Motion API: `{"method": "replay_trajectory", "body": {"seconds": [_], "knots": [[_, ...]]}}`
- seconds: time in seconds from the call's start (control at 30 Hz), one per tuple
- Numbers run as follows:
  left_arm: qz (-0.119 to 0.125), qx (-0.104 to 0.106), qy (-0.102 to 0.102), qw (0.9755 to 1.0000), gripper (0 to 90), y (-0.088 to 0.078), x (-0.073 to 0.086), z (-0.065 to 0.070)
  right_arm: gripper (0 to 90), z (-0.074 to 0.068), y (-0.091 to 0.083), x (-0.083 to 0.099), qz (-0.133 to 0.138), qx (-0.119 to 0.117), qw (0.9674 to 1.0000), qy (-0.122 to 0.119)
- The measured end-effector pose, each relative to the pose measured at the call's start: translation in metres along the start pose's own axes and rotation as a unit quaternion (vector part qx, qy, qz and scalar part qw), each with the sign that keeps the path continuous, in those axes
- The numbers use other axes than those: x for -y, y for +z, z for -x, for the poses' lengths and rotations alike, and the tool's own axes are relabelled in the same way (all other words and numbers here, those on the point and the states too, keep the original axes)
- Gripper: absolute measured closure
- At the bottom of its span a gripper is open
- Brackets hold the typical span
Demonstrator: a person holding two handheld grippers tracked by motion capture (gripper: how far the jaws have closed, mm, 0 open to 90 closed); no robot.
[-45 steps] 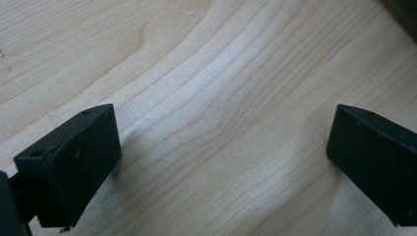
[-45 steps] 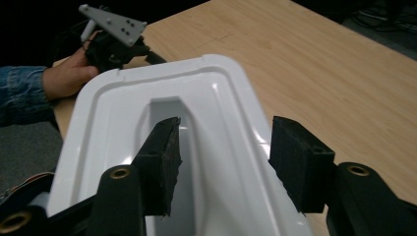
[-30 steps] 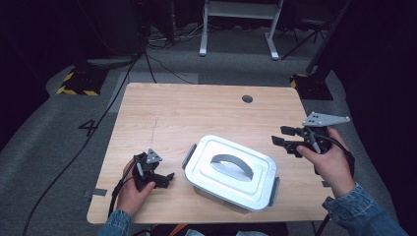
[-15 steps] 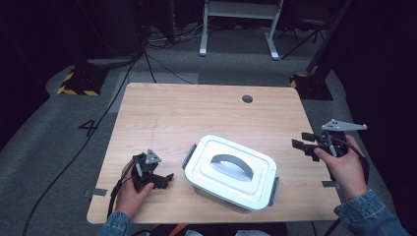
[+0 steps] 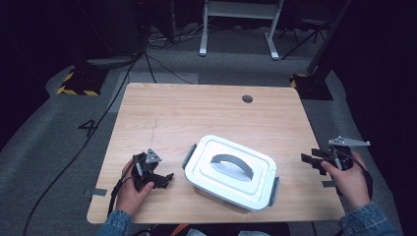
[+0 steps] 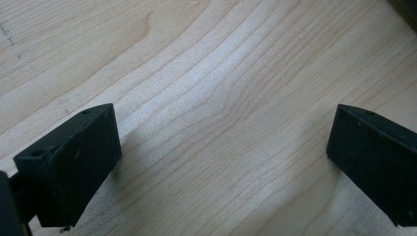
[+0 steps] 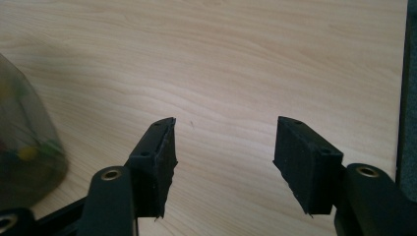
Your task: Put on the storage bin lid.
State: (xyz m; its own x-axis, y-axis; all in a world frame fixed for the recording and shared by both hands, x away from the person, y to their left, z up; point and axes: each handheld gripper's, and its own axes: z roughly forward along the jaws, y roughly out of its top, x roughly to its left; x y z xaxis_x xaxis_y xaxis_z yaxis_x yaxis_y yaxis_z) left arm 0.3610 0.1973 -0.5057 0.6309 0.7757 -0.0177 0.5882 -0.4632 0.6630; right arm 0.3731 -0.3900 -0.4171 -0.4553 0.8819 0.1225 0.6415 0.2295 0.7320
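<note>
A box with a white lid (image 5: 231,169), a grey handle and grey side clips sits on the wooden table (image 5: 196,113), near its front middle. My left gripper (image 5: 162,178) rests on the table just left of the box. Its jaws stand wide apart over bare wood in the left gripper view (image 6: 221,162), so it is open. My right gripper (image 5: 309,158) is held at the table's right edge, pointing left toward the box. Its jaws have just been opening and nothing lies between them (image 7: 223,147). The box's translucent wall (image 7: 24,147) shows at the left there.
A round cable hole (image 5: 247,99) lies at the table's far side. The table's right edge (image 7: 401,98) runs close beside the right gripper. Cables, a yellow-black striped base (image 5: 78,83) and a white stand (image 5: 236,29) are on the floor beyond.
My right hand has moved right and down, from beside the box to the table's right edge, and its jaws stand wider. The left hand and the box have stayed put.
</note>
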Motion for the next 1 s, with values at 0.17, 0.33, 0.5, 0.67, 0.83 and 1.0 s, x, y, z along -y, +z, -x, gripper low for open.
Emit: {"method": "replay_trajectory", "body": {"seconds": [0.17, 0.33, 0.5, 0.67, 0.83, 1.0], "knots": [[0.0, 0.0, 0.0, 1.0, 0.2, 0.0, 0.0, 0.0, 39.3, 0.008, 0.013, 0.023, -0.023, 0.001, 0.9997, 0.009], [0.0, 0.0, 0.0, 1.0, 0.3, 0.0, 0.0, 0.0, 38.4, 0.013, 0.026, 0.044, -0.028, -0.003, 0.9995, 0.016], [0.0, 0.0, 0.0, 1.0, 0.3, 0.0, 0.0, 0.0, 37.0, 0.013, 0.035, 0.059, -0.026, 0.002, 0.9996, 0.01], [0.0, 0.0, 0.0, 1.0, 0.3, 0.0, 0.0, 0.0, 33.6, 0.007, 0.04, 0.067, -0.025, 0.011, 0.9995, -0.015], [0.0, 0.0, 0.0, 1.0, 0.3, 0.0, 0.0, 0.0, 21.6, 0.0, 0.048, 0.072, 0.0, 0.016, 0.9987, -0.049], [0.0, 0.0, 0.0, 1.0, 0.3, 0.0, 0.0, 0.0, 13.9, -0.005, 0.052, 0.072, -0.005, 0.022, 0.9974, -0.068]]}}
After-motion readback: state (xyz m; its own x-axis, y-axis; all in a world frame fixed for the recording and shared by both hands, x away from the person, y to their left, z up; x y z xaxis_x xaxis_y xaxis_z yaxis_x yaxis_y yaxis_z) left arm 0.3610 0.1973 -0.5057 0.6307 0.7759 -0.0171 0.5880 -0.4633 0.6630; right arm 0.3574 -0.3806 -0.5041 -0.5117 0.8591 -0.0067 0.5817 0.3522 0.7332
